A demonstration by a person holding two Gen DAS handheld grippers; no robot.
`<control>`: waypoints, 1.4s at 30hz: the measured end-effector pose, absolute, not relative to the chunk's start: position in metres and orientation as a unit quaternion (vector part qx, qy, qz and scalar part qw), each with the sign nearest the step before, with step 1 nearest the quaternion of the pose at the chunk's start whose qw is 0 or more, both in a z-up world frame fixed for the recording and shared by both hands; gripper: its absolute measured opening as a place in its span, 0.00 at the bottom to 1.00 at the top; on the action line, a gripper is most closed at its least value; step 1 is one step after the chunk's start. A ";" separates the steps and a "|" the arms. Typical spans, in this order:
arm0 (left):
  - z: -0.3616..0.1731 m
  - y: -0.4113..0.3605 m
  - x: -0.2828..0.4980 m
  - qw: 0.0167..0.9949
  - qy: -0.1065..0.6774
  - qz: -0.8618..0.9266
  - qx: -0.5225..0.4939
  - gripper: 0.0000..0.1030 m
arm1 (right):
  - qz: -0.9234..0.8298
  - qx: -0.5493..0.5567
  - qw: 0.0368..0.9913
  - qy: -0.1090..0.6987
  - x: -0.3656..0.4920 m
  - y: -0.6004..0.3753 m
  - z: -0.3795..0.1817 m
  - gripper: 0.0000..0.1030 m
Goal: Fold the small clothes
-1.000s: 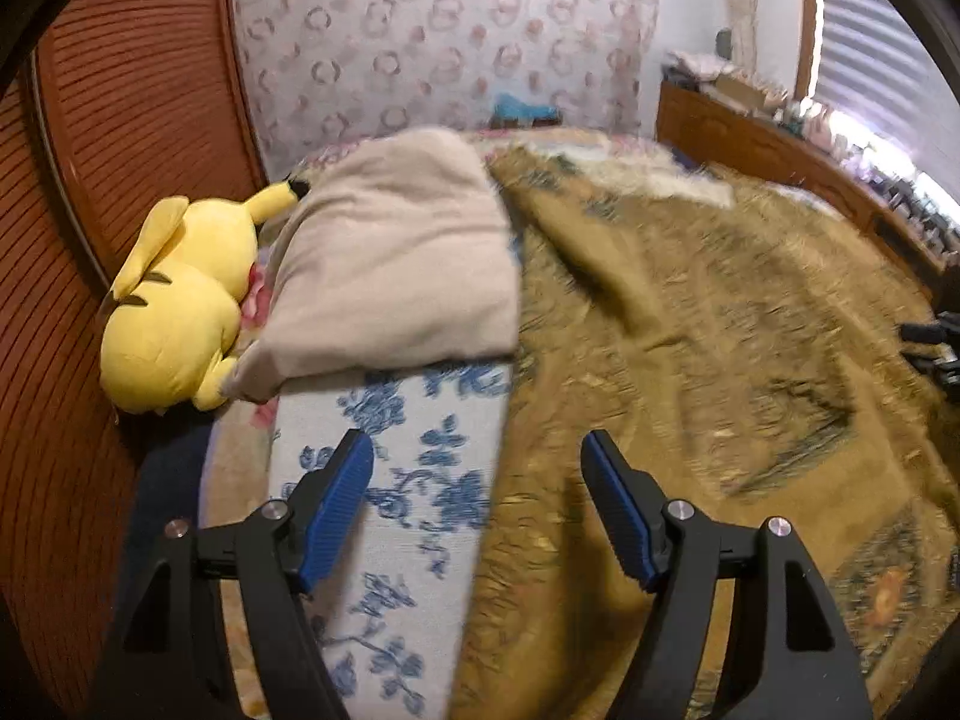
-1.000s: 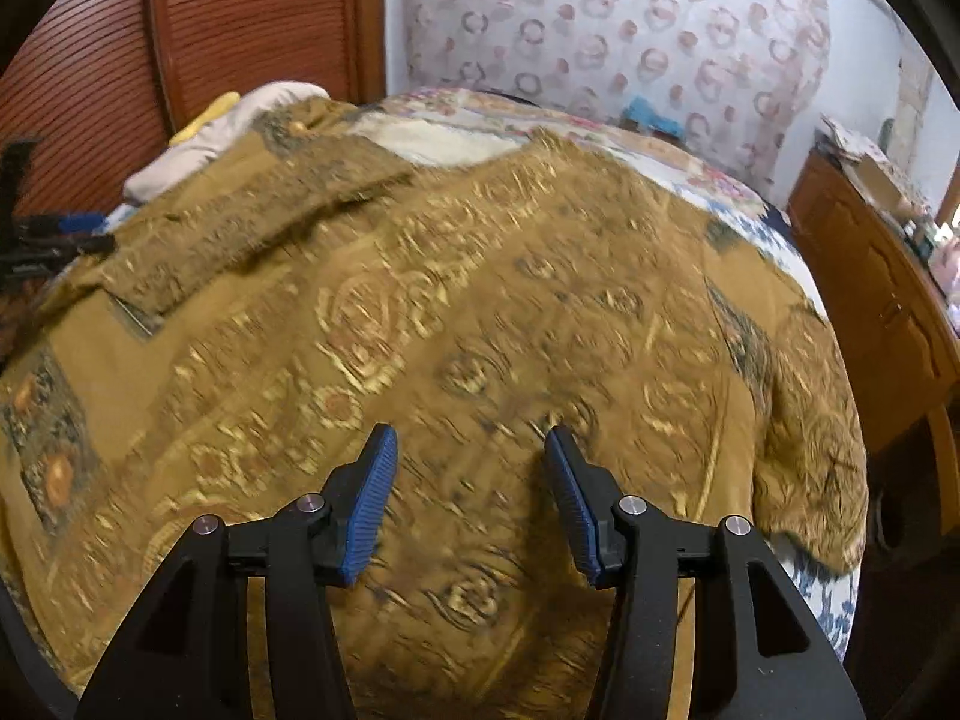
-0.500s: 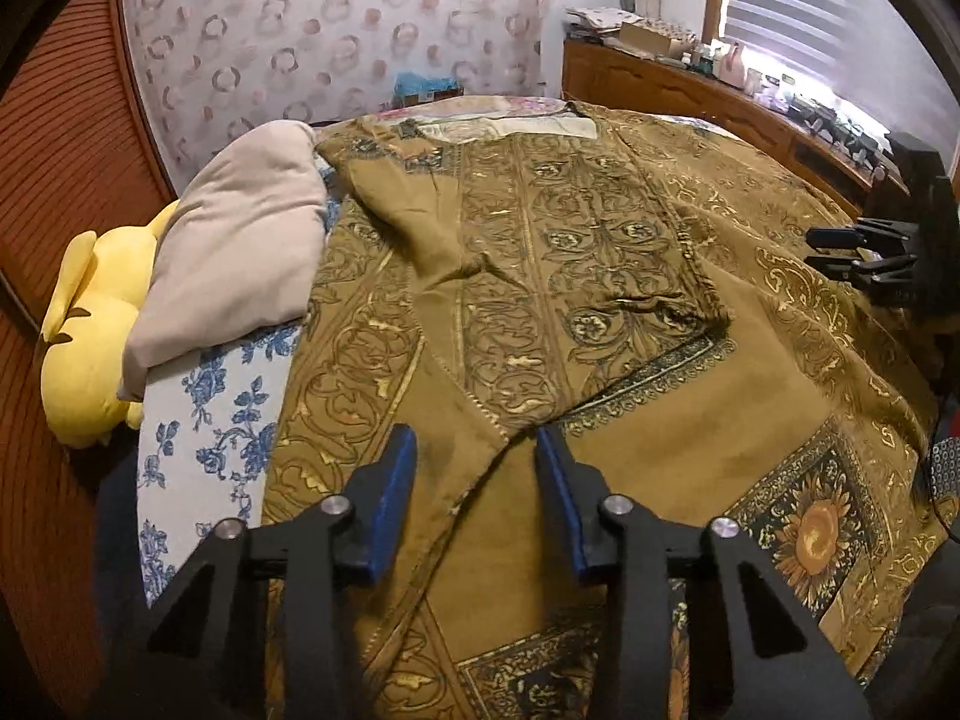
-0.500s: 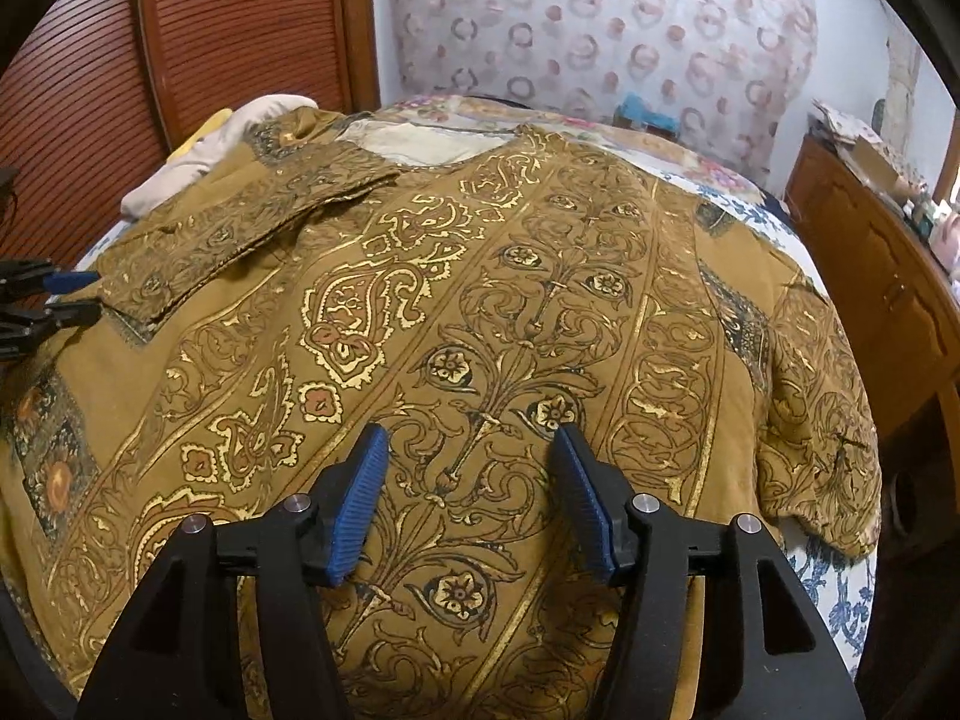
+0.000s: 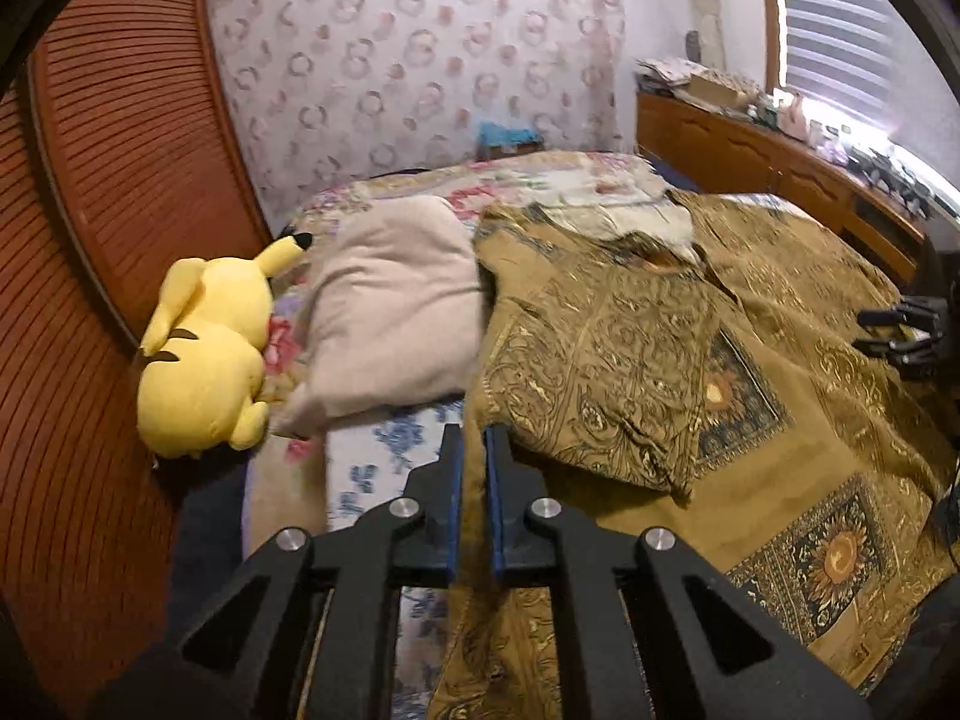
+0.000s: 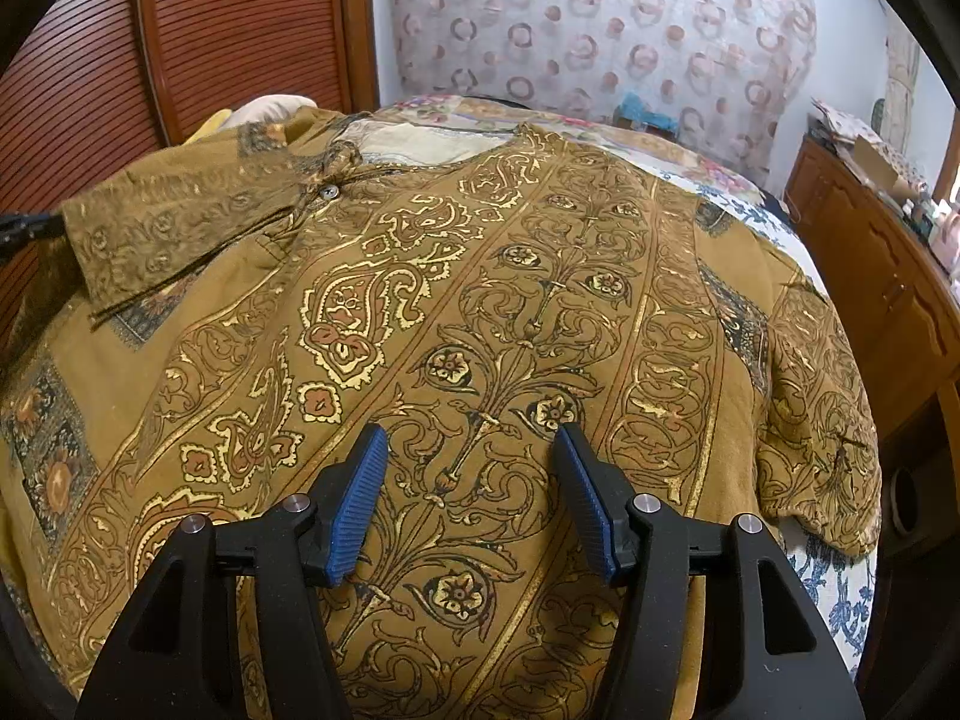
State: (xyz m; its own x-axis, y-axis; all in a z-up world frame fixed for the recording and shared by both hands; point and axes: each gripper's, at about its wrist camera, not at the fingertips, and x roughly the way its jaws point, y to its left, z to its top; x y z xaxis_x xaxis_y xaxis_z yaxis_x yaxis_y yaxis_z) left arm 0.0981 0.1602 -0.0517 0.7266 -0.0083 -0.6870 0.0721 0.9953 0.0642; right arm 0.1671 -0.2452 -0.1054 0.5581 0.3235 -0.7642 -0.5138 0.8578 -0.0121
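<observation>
1. The left tool (image 5: 473, 468), at the lower centre of the left wrist view, has just been closing and is now clamped on the left edge of the shirt (image 6: 480, 330); a thin pinch of mustard cloth is seen between the blue pads.
2. The right tool (image 6: 471, 498), at the lower centre of the right wrist view, is held open above the shirt's patterned front; nothing is gripped between its pads.
3. The shirt is spread across the bed (image 5: 360, 480), filling most of the right wrist view; its left side is already laid over toward the middle.
4. A slip is judged possible; only the hem's edge is caught, so a quick pull could draw the cloth out of the pads.
5. A crooked fold is judged likely if the edge is carried across while the right side is left unpinned; the whole garment could be dragged over the sheet.
6. The pillow (image 5: 390, 318), just beside the shirt's upper left edge, could be brushed or snagged by the lifted cloth.
7. Counted: one shirt; two tools; one pillow; one yellow plush toy (image 5: 204, 360) at the left of the left wrist view; one shirt button (image 6: 328, 192) visible near the collar.
</observation>
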 end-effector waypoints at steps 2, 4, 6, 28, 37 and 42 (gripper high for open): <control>-0.047 0.162 0.097 0.931 0.363 -0.020 0.038 0.15 | 0.239 -0.118 0.875 0.405 0.167 -0.245 -0.105 0.57; -0.041 0.159 0.094 0.935 0.351 -0.028 0.034 0.22 | 0.239 -0.118 0.875 0.405 0.167 -0.245 -0.105 0.57; -0.035 0.153 0.093 0.938 0.344 -0.037 0.031 0.31 | 0.239 -0.118 0.875 0.405 0.167 -0.245 -0.105 0.58; -0.093 0.007 0.156 0.897 0.406 -0.166 0.058 0.60 | 0.224 -0.090 0.892 0.383 0.164 -0.268 -0.094 0.58; -0.106 -0.020 0.169 0.887 0.423 -0.173 0.074 0.60 | 0.145 -0.053 0.918 0.364 0.182 -0.357 -0.071 0.58; -0.107 -0.020 0.169 0.889 0.419 -0.174 0.065 0.61 | 0.103 -0.014 0.919 0.379 0.197 -0.411 -0.075 0.58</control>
State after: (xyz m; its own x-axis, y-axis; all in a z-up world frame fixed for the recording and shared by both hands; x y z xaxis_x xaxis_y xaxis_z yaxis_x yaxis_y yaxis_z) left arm 0.1689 -0.0201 -0.1065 0.5879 -0.2535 -0.7682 0.3633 0.9312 -0.0293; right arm 0.1975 -0.4107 -0.0748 0.6910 0.1793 -0.7002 -0.2009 0.9782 0.0522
